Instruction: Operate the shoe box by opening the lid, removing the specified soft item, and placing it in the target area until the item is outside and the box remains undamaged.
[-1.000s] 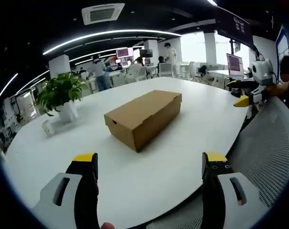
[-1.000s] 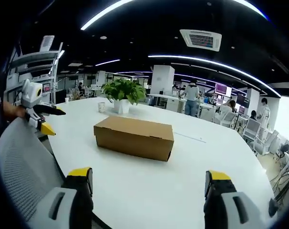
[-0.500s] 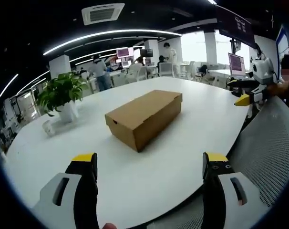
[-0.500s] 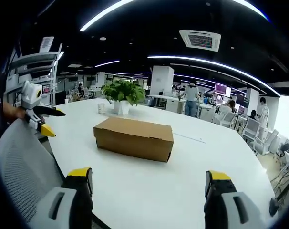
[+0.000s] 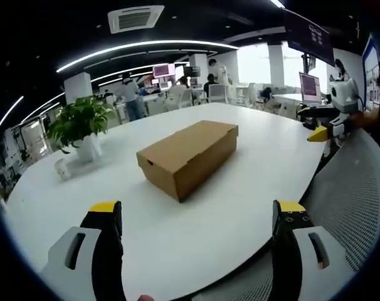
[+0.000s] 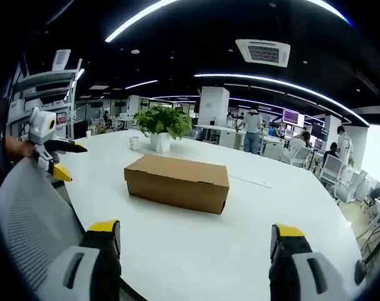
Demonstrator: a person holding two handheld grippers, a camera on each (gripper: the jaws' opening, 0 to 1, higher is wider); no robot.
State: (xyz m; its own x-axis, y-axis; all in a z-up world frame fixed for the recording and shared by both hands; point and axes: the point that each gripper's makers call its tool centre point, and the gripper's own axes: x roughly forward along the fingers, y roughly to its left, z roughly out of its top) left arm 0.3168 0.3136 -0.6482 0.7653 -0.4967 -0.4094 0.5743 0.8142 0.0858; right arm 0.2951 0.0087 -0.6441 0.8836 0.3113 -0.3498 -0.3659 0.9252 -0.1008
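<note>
One shoe box [image 5: 187, 155], plain brown cardboard, lid fully seated, sits mid-way across the white table [image 5: 196, 238], well apart from both my grippers. Contents hidden, so I can't see the soft item or say what it is. My read: box is light and thin-walled, will dent or skid if I pinch hard. Lid overlaps the base all round; I see a small notch on the short end in the left gripper view, and I'd lift at the lid's lower edge there while the other claw steadies the base.

Left gripper [image 5: 196, 222]: jaws spread wide, holding nothing. Right gripper [image 6: 193, 241]: same, wide apart and empty.

Beyond the box: potted plant [image 5: 82, 125] in a white pot, a small cup [image 5: 63, 168] beside it. Mesh chair back [image 6: 27, 219] sits at the table edge near me. No marked target area that I can make out.
</note>
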